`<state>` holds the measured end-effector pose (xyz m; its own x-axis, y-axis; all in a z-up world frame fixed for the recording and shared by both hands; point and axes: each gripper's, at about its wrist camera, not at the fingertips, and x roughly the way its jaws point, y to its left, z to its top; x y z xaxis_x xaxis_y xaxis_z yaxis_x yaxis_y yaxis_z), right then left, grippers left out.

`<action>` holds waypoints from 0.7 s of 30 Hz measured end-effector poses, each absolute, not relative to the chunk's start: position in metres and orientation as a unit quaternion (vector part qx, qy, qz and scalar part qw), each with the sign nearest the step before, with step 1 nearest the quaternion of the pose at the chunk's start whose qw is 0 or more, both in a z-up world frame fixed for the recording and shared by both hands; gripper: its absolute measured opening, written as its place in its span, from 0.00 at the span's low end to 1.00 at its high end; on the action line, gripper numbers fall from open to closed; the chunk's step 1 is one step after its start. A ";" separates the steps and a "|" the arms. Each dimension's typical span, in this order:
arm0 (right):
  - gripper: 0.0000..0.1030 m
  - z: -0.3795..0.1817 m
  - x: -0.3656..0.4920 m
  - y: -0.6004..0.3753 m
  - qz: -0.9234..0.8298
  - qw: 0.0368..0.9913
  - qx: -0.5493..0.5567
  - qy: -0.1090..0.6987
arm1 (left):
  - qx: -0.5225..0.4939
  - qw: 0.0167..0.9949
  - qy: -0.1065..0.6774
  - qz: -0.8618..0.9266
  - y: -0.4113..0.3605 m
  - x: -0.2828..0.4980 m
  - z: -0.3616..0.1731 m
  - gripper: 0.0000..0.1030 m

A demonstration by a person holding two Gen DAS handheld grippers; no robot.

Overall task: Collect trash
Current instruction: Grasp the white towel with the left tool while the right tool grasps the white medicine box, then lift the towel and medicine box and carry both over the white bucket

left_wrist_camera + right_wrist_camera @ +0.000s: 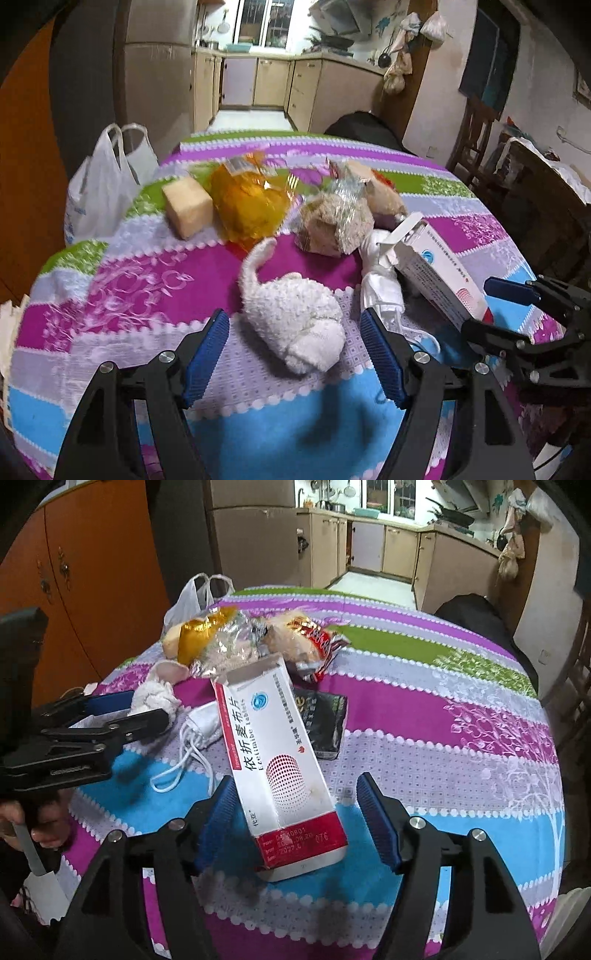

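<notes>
Both grippers are held wide apart over the table, each with one piece of trash lying between its fingers.

The white tissue wad (295, 325) is seen straight ahead of the left gripper (295, 354), between the spread jaws but untouched, its long axis running away toward a tail at the far end. The medicine box (277, 760) lies ahead of the right gripper (295, 823), long axis pointing away and tipped slightly left, its near red end between the jaws, which are not closed on it. Counted on the striped tablecloth (424, 738): one box, one wad, one face mask (199, 731), one dark packet (325, 720), one yellow block (186, 206), about four crumpled wrappers behind. One white bag (99, 188) is seen at the far left edge.
</notes>
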<state>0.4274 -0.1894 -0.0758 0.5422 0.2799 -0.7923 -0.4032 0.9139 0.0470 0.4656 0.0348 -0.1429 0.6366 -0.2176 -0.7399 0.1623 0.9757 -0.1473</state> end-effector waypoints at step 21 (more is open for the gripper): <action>0.41 -0.064 0.386 -0.206 0.130 0.881 0.068 0.450 | -0.097 0.896 0.403 -0.159 0.070 0.444 -0.140 0.40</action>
